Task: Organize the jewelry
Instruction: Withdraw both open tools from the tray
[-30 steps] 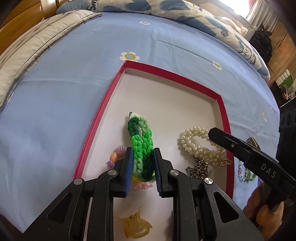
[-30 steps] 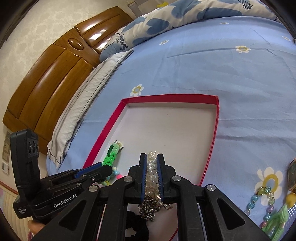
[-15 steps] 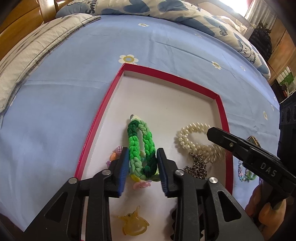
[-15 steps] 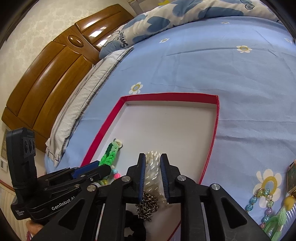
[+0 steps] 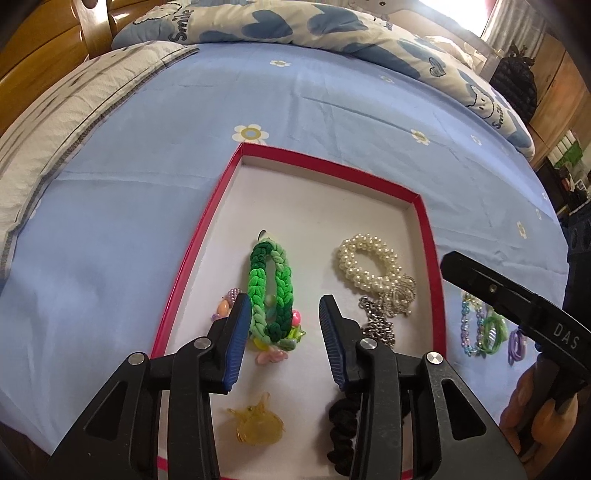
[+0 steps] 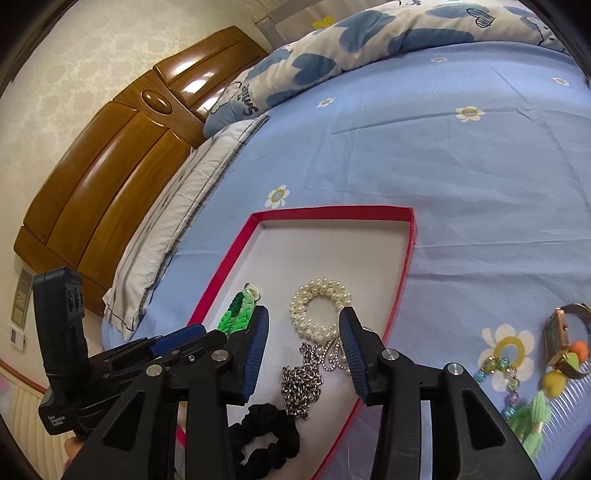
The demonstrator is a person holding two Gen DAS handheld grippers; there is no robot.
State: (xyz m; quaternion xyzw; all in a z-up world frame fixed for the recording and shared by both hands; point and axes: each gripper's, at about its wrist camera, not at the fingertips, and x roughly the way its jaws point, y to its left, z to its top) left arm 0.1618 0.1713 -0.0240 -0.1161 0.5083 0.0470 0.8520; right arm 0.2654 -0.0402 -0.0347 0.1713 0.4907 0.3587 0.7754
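Observation:
A red-rimmed box [image 5: 218, 206] with a white floor lies on the blue bedsheet; it also shows in the right wrist view [image 6: 332, 212]. In it lie a green braided bracelet [image 5: 271, 291] [image 6: 238, 314], a pearl bracelet [image 5: 365, 264] [image 6: 317, 308], a silver chain [image 5: 380, 325] [image 6: 299, 384], a black scrunchie [image 5: 343, 421] [image 6: 264, 432], coloured beads [image 5: 275, 347] and a yellow clip [image 5: 256, 424]. My left gripper [image 5: 284, 317] is open over the green bracelet's near end. My right gripper [image 6: 303, 332] is open above the pearl bracelet and chain.
On the sheet right of the box lie a beaded bracelet with green braid [image 6: 517, 398] [image 5: 480, 328], a watch [image 6: 561, 336] and a purple ring [image 5: 515, 341]. A pillow [image 5: 62, 122], a folded quilt [image 5: 332, 26] and a wooden headboard [image 6: 110, 147] lie beyond.
Both grippers have opened and let go: the left released the green bracelet, the right released the pearl bracelet and chain, which now lie in the box. Both pulled back slightly.

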